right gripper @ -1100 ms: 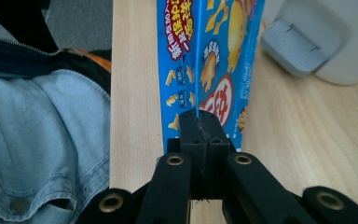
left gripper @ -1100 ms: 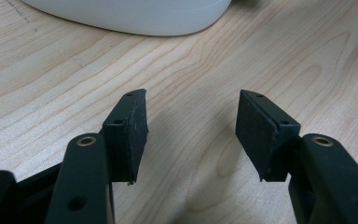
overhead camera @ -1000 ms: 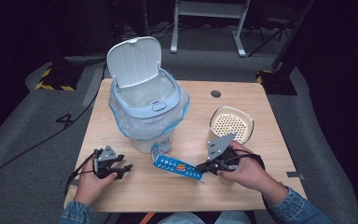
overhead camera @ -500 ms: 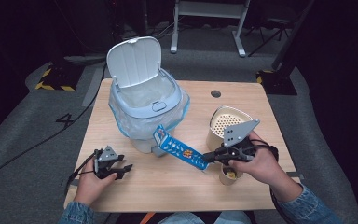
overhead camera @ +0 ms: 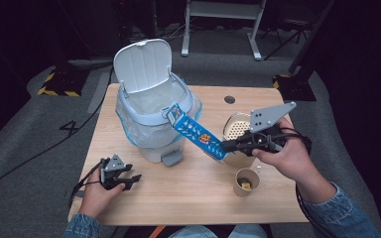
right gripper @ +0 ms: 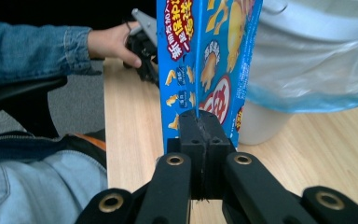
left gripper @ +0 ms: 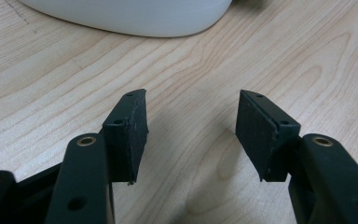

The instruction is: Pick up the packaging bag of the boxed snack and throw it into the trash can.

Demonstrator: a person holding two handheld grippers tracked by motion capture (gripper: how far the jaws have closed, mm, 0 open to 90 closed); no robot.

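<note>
— Hanging in the air at the centre of the high view, the blue snack packet [overhead camera: 194, 131] slants from the lower right up to the upper left; its upper end lies over the near rim of the open bin [overhead camera: 155, 130].
— Who holds it?
— The right claw [overhead camera: 225, 147], pressed shut on the packet's lower end. In the right claw view the two black pads meet on the wrapper [right gripper: 209, 70] low in the middle of the frame, and the packet stands up from them to the top edge.
— And the bin?
— Pale, lined with a clear bluish bag, lid [overhead camera: 143, 64] standing upright at the upper left of the high view. It rests on the table [overhead camera: 188, 198], left of centre, with a pedal at its base.
— What else is near the packet?
— Just right of the claw, a round cream container [overhead camera: 238, 128] with a perforated face, partly behind the claw. Below it in the frame, a small paper cup [overhead camera: 246, 181] stands upright on the table, with something yellowish inside.
— The other hand?
— The left claw [overhead camera: 133, 179] rests at the lower left of the high view, well apart from the packet. Its pads stand apart with nothing but bare wood between them, as the left claw view shows [left gripper: 191, 133].
</note>
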